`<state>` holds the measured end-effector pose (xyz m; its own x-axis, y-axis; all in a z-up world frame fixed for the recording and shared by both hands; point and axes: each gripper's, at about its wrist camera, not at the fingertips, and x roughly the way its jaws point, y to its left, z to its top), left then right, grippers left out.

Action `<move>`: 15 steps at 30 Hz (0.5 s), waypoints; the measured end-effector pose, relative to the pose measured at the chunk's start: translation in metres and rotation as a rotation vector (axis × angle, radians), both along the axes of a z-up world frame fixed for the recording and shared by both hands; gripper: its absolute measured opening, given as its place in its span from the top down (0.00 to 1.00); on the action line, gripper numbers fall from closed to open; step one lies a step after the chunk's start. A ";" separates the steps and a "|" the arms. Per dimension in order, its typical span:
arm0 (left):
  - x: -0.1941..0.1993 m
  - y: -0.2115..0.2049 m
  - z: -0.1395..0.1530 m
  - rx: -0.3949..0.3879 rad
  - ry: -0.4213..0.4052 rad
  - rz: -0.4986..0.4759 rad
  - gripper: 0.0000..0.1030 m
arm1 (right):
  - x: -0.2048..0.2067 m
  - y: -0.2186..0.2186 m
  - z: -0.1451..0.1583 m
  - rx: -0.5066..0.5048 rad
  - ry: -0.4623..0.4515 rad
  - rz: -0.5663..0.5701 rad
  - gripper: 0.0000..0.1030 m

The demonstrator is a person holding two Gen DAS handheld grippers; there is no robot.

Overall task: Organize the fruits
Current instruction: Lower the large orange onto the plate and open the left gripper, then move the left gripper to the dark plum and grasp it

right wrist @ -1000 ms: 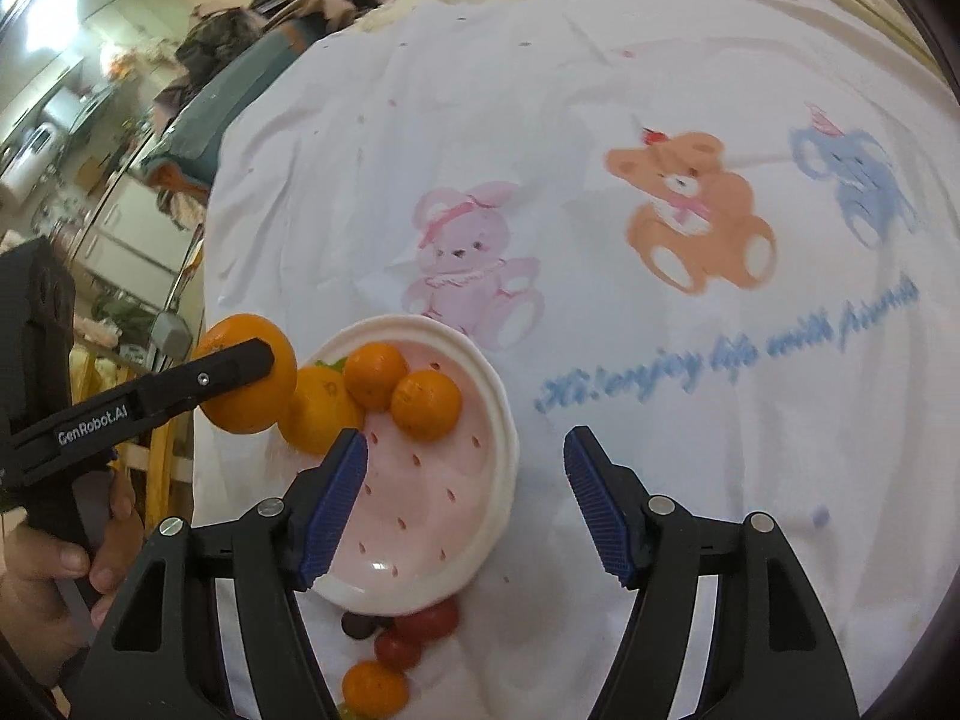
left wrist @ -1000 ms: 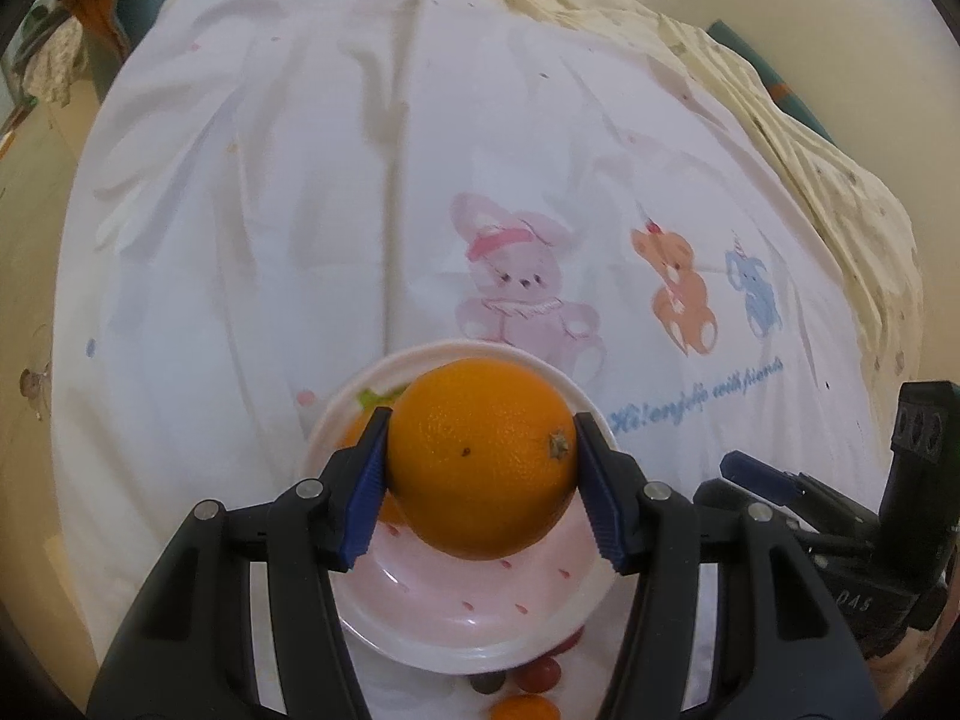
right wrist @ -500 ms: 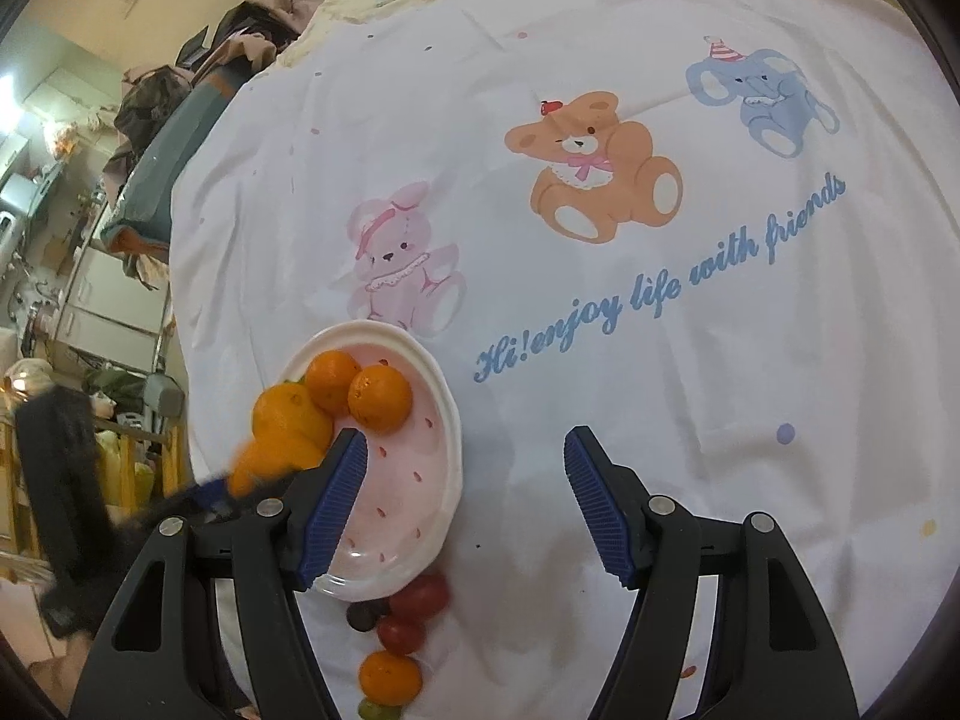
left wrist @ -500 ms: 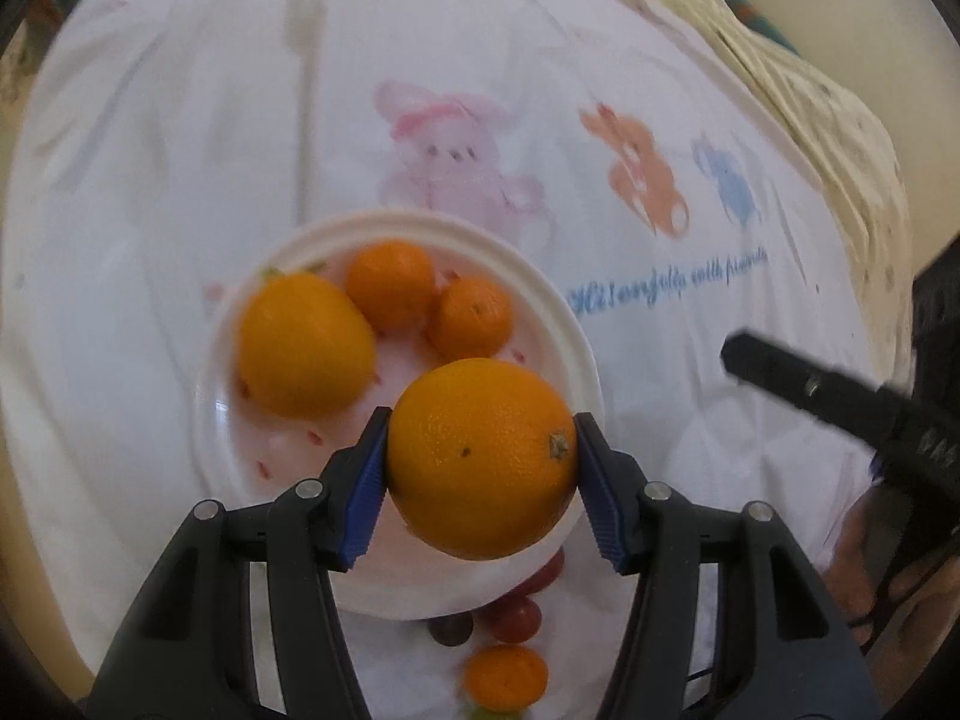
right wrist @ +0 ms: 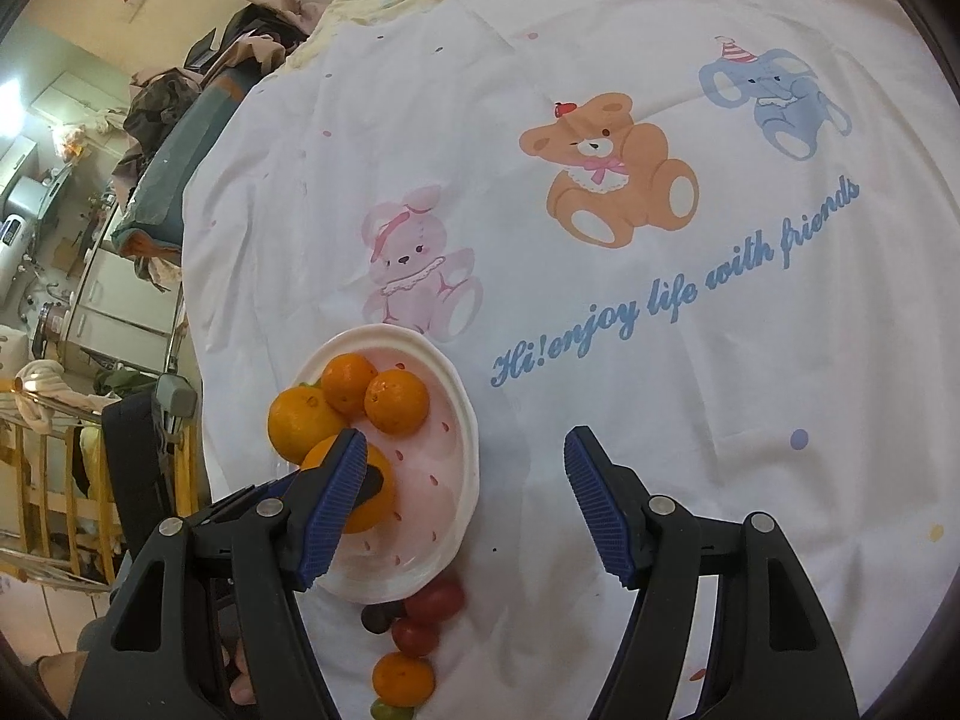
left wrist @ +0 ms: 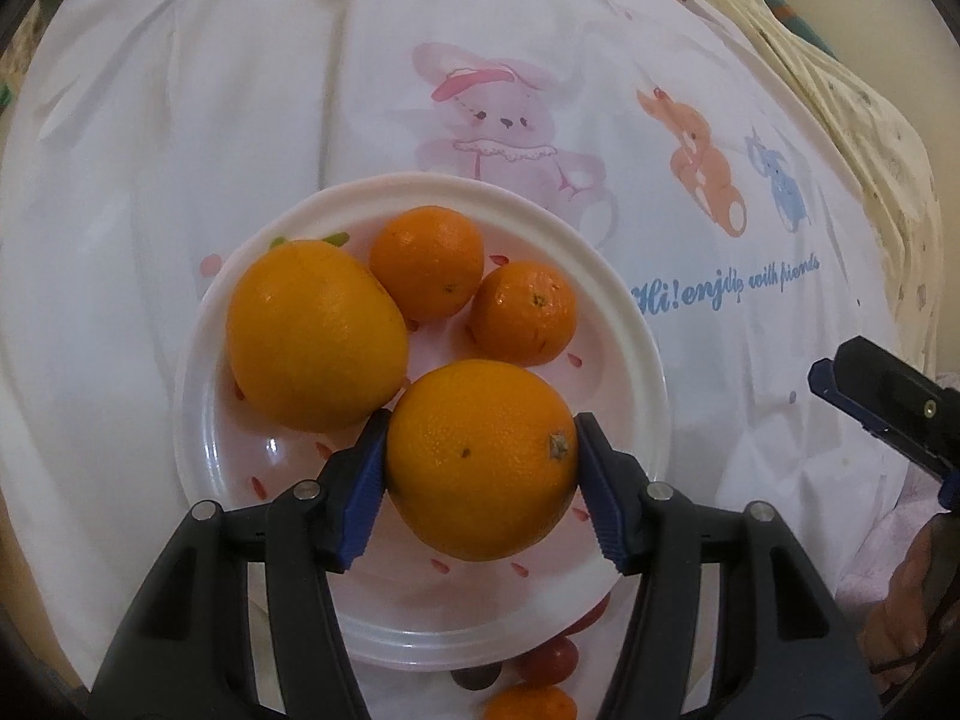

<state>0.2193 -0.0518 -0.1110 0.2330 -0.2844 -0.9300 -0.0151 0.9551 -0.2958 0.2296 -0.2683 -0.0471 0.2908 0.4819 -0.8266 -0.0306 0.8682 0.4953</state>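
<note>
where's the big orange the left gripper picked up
In the left wrist view the orange sits clamped in the left gripper, over the near part of the plate, beside the other large orange.

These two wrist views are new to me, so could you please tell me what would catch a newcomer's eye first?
The large orange stands out first, clamped in the left hand-held gripper above the near part of the white plate. Three more citrus fruits sit at the plate's far side. The cartoon bear on the white cloth comes next, beyond the open, empty right hand-held gripper.
</note>
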 end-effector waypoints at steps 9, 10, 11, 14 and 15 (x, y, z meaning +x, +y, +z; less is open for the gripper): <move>-0.007 -0.009 0.007 0.068 0.010 -0.050 0.20 | 0.000 -0.001 0.000 -0.007 0.000 0.001 0.31; -0.009 -0.007 0.010 0.064 0.004 -0.051 0.20 | -0.001 -0.001 0.000 -0.008 -0.002 0.004 0.31; -0.012 -0.006 0.014 0.057 -0.005 -0.057 0.20 | -0.001 -0.001 0.001 -0.009 -0.003 0.008 0.31; -0.021 -0.004 0.030 0.063 -0.030 -0.083 0.20 | -0.002 -0.001 0.003 -0.014 -0.010 0.015 0.31; -0.025 -0.002 0.039 0.055 -0.056 -0.093 0.20 | -0.003 -0.002 0.004 -0.016 -0.013 0.015 0.31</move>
<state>0.1941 -0.0541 -0.0724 0.2600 -0.2558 -0.9311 0.0893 0.9665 -0.2406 0.2269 -0.2700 -0.0430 0.2942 0.4725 -0.8308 -0.0496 0.8756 0.4805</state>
